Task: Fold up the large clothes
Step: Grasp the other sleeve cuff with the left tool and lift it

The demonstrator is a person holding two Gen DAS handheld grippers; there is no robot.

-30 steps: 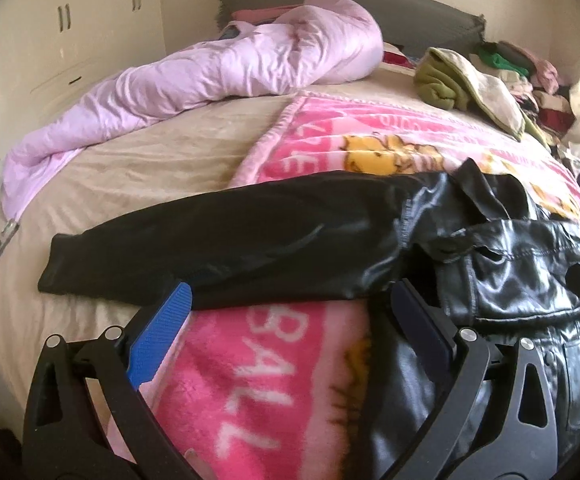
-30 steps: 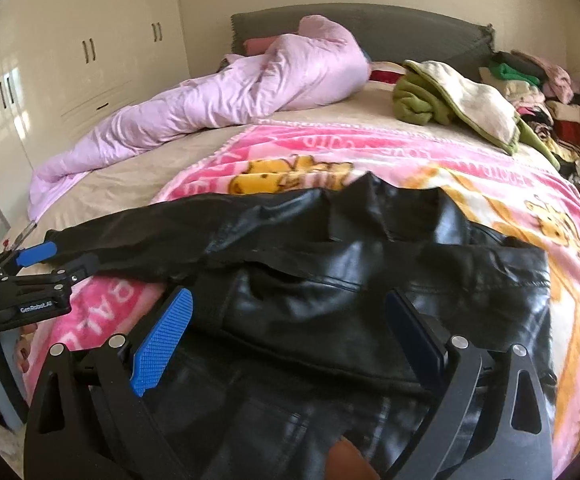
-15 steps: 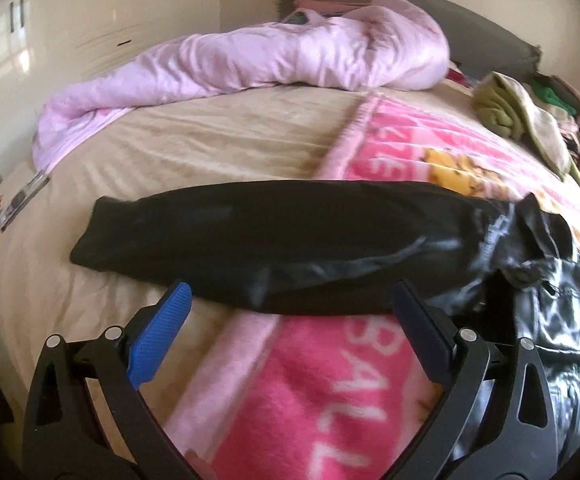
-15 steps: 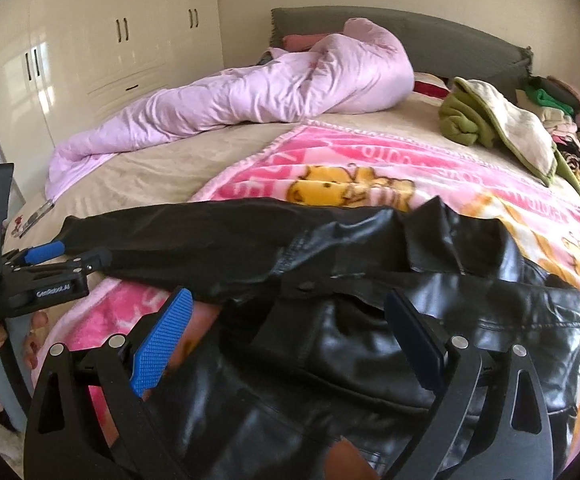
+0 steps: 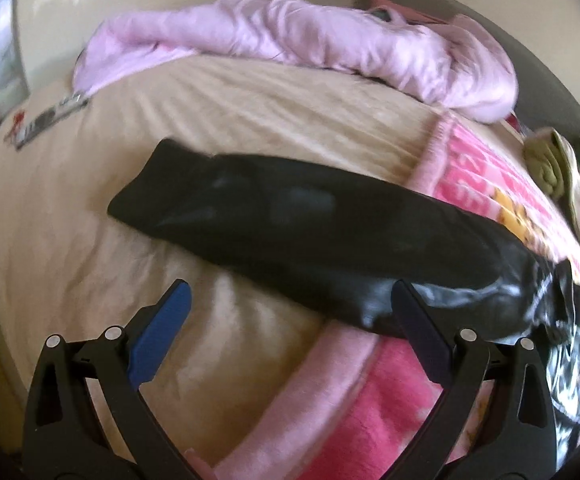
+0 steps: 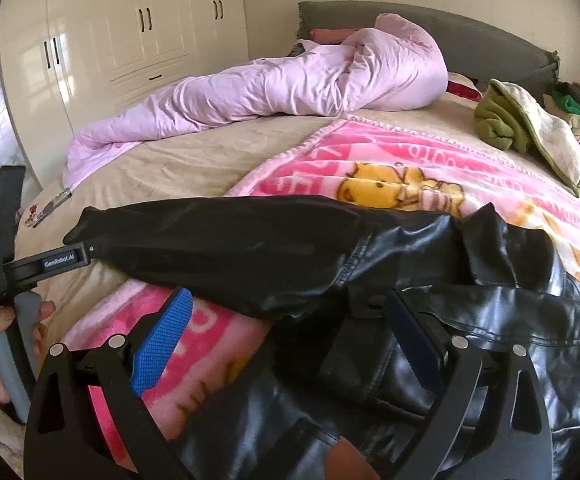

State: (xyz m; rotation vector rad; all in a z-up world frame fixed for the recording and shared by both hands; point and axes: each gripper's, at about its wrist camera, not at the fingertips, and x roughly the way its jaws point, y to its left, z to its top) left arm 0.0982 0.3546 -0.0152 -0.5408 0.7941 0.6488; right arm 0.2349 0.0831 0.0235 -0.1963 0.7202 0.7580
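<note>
Black leather jacket [image 6: 430, 320] sprawls across the lower half of the frame on the pink blanket [image 6: 410, 152], one sleeve [image 5: 290, 224] stretched left over the beige sheet [image 5: 250, 92]; left gripper [image 5: 290, 320] gapes wide beside it, empty; right gripper [image 6: 286, 328] spread wide above the jacket, holding nothing.

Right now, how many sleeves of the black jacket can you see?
1. The sleeve lies stretched out leftward from the black jacket, over the beige sheet. The other sleeve may be hidden under the body.
</note>
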